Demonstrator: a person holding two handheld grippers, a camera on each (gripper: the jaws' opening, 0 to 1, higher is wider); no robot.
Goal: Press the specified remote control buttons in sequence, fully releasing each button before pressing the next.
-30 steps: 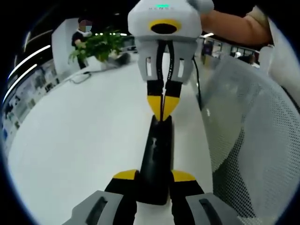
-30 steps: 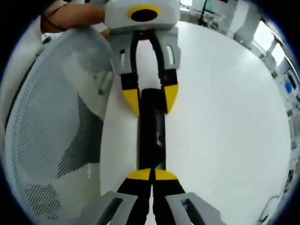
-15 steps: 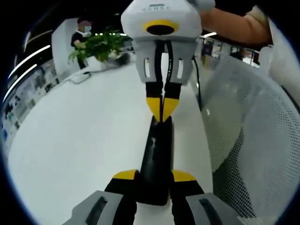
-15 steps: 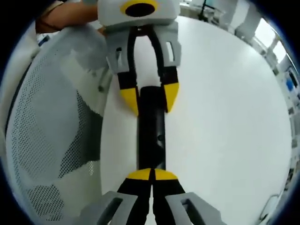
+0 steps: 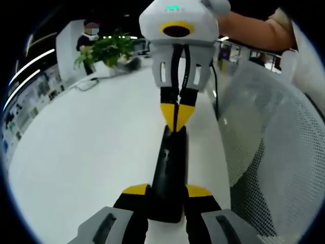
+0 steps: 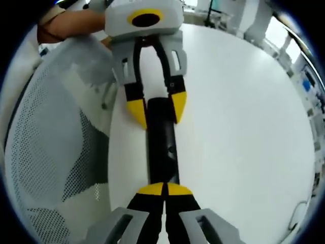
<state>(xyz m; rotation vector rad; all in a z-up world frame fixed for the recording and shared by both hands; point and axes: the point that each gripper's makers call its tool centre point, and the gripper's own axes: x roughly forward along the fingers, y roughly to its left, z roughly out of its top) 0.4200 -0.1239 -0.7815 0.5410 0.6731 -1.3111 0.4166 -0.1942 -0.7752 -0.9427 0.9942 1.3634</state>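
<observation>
Black remote (image 5: 170, 173) flat on white tabletop (image 5: 86, 147). Left gripper (image 5: 167, 192) jaws clamp its near end; right gripper (image 6: 163, 189) jaws closed together, tips touching the opposite end.

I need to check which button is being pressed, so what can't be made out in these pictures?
- Buttons of the remote: too dark and small in both views.
- Remote's end in the right gripper view, hidden under the right gripper.
- Its other end in the left gripper view, hidden between the left gripper fingers.
- Whether the right tips touch a button: not discernible.
</observation>
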